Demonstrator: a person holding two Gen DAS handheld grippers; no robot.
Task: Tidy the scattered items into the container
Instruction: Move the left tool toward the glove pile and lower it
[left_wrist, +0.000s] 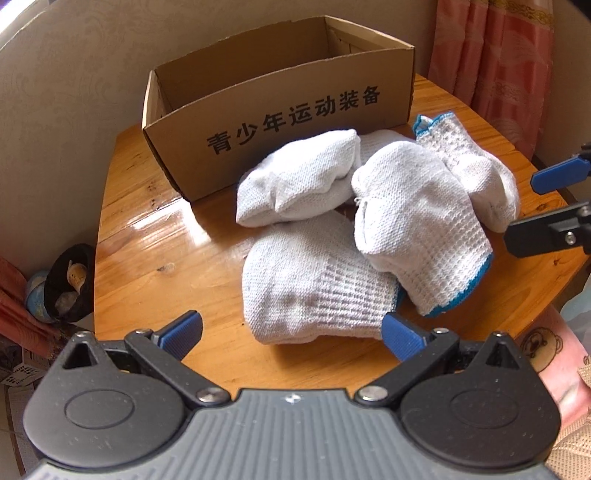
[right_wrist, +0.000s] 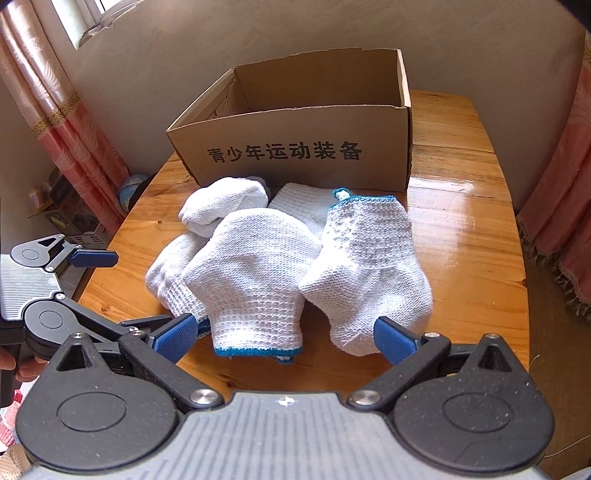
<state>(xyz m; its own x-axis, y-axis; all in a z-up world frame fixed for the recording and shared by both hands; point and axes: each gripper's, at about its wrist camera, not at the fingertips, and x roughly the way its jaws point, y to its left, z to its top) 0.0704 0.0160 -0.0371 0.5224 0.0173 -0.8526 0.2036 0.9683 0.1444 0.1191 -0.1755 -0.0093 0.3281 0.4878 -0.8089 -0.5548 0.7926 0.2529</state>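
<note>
Gloves (right_wrist: 258, 266) just ahead of spread tongs (right_wrist: 284, 336)

The left gripper (left_wrist: 291, 334) has a ribbed grey body, two black rounded housings at 7 and 5 o'clock, each with an oval recess and a triangular cut-out, silver pivot screws, black linkage arms and ridged blue pads (left_wrist: 400, 338). The right gripper (right_wrist: 282, 338) is built alike. A sleeve (left_wrist: 550, 350) at 4 o'clock carries a cartoon bear print.
</note>
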